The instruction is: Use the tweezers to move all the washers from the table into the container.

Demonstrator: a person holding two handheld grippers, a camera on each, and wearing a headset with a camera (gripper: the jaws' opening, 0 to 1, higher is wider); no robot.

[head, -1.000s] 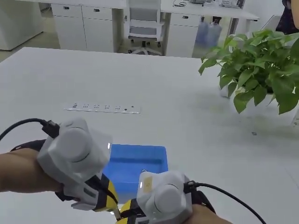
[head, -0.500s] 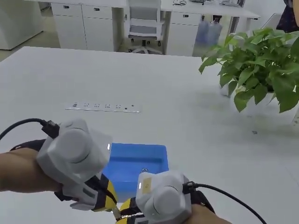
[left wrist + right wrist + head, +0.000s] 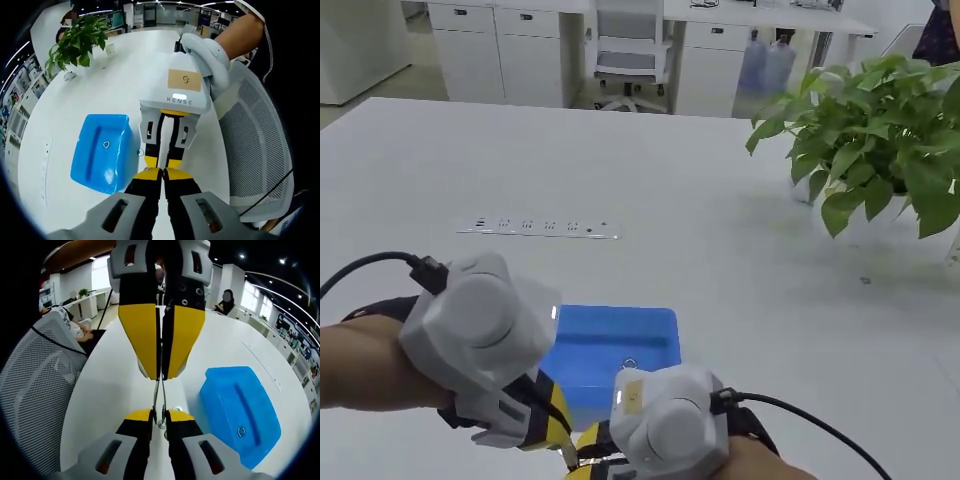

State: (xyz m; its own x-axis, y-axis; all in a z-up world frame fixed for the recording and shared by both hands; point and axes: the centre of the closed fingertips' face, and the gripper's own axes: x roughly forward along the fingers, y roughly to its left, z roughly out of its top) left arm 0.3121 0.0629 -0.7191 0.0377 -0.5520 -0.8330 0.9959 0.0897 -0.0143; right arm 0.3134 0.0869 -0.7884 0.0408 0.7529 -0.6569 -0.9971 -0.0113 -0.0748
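tweezers (image 3: 159,392): thin bare metal, two slim arms bowed a little apart, held over the table (image 3: 740,260) just beside the container's near wall
left gripper (image 3: 163,173): yellow pads pressed together on one end of the tweezers
right gripper (image 3: 159,416): yellow pads closed around the other end; looks clamped on it, though the contact itself is hard to make out
container (image 3: 227,390): blue, shallow, rectangular, with a long groove in its floor
washer (image 3: 241,431): small metal ring lying flat inside the container
loose washer (image 3: 177,409): small ring on the table, between the tweezers and the container, close to its wall
head view: white gripper housings sit in front of the container and cover pads and tweezers; power strip (image 3: 538,228) beyond the container, plant (image 3: 880,150) well beyond it to the right
right gripper view: tweezers arms plain between the two sets of pads
left gripper view: both washers visible, tweezers too thin to pick out
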